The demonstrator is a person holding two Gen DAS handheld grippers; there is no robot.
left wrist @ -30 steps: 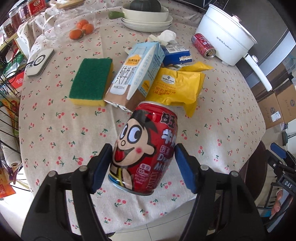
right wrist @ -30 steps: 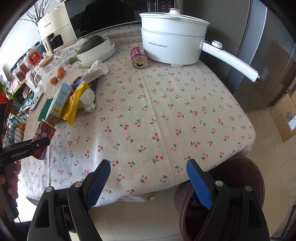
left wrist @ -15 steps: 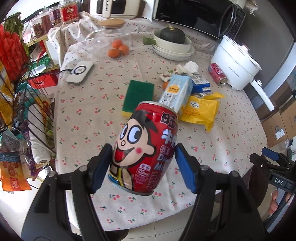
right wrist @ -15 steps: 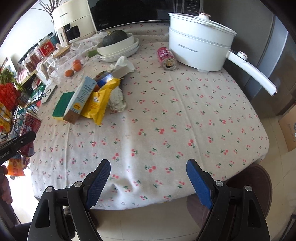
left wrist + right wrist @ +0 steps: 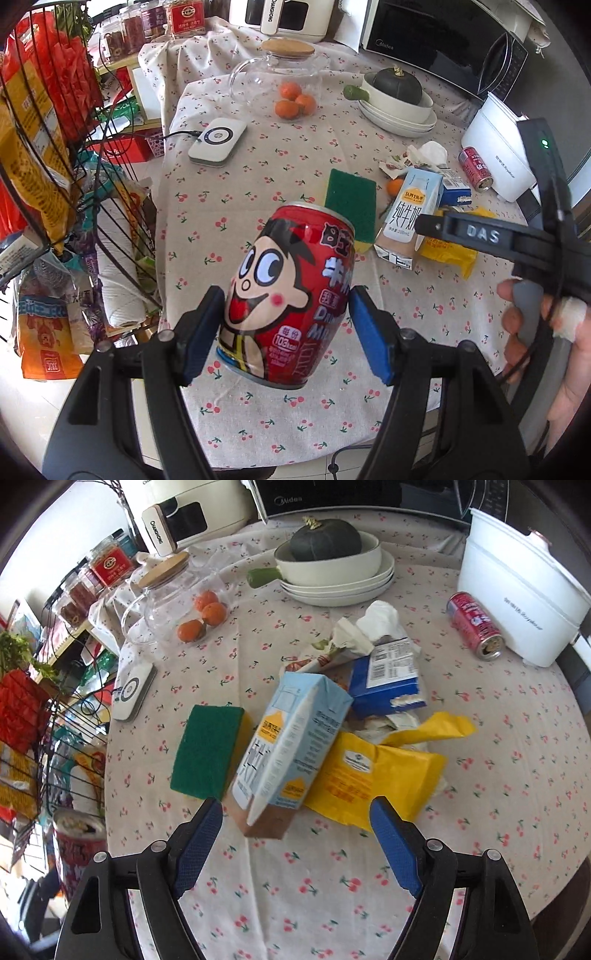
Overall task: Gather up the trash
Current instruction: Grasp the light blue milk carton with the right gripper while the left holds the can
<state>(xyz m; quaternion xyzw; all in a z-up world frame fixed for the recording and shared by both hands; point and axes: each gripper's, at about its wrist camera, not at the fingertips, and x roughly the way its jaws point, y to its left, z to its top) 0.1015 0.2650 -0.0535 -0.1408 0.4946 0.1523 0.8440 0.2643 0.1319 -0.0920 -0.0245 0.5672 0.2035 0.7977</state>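
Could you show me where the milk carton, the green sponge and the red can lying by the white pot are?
milk carton [image 5: 291, 746]: right wrist view, its pale blue side panel.
green sponge [image 5: 207, 749]: right wrist view, its green top face.
red can [image 5: 472, 622]: right wrist view, its printed side.

The red can has been lifted away from the table edge. The right gripper has been brought close to the milk carton.

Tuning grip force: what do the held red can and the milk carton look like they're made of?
Red can, held in the left gripper: likely thin aluminium, glossy printed wall, bare silver rims. Milk carton, ahead of the open right gripper: coated paperboard, slight sheen, sharp folded edges, brown base.
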